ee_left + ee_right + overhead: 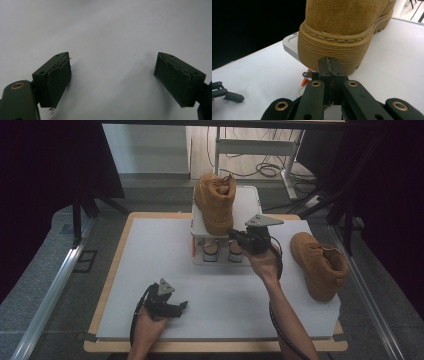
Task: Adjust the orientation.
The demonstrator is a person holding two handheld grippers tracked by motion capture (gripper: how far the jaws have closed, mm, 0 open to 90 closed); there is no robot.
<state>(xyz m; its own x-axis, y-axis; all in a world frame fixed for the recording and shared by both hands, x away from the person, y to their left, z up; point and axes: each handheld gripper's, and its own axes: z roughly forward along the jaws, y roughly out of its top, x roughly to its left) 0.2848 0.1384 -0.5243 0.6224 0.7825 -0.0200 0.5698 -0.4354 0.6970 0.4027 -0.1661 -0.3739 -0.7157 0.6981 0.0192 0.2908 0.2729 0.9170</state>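
Right claw point(329, 65) is sitting closed on nothing, tips pressing at the heel of the boot point(215, 202) standing on the white rack point(247, 202) mid-bench point(150, 270); left claw point(112, 80) is resting wide open, empty, over bare bench. One boot appears racked; second boot point(320, 265) is lying at the right, seemingly still waiting.
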